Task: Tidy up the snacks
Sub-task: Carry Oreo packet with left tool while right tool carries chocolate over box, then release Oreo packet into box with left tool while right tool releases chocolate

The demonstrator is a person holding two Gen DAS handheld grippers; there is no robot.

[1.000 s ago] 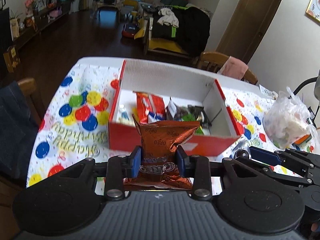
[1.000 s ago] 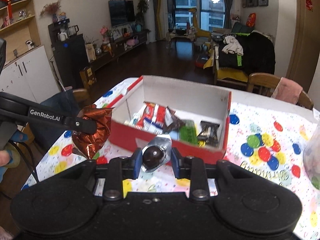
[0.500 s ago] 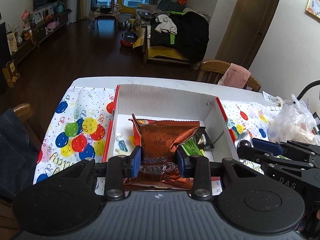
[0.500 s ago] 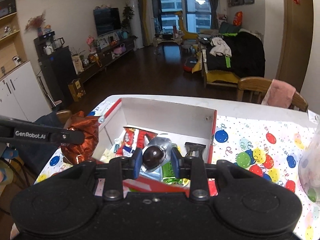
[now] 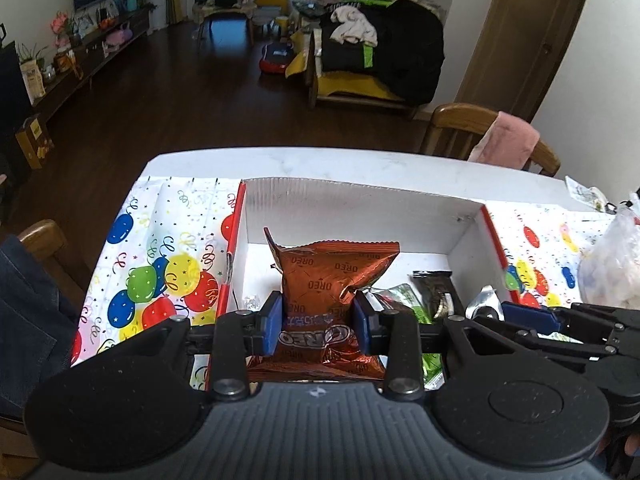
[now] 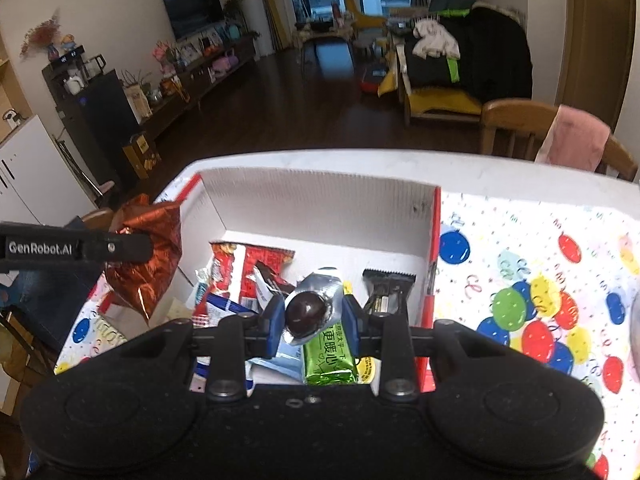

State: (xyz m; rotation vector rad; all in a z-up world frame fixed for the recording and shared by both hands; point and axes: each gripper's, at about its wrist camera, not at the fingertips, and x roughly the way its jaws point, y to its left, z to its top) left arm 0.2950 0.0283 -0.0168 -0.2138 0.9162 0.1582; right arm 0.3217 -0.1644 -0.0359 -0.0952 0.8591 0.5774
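My left gripper [image 5: 318, 326] is shut on a copper Oreo packet [image 5: 332, 276] and holds it over the red-and-white cardboard box [image 5: 360, 204]. The packet also shows in the right wrist view [image 6: 146, 256], at the box's left wall. My right gripper [image 6: 308, 318] is shut on a silver foil snack with a dark round centre [image 6: 306, 308], above the box [image 6: 320, 196]. Several snacks lie inside: a red packet [image 6: 240, 268], a green packet [image 6: 328, 360], a black packet [image 6: 386, 292].
The box stands on a table covered with a balloon-print cloth [image 6: 528, 312]. A clear plastic bag [image 5: 608, 264] lies at the right. Wooden chairs [image 6: 516, 128] stand behind the table, one with a pink cloth [image 5: 504, 140].
Both grippers have moved forward and up with their snacks, from in front of the box's near wall to over its inside.
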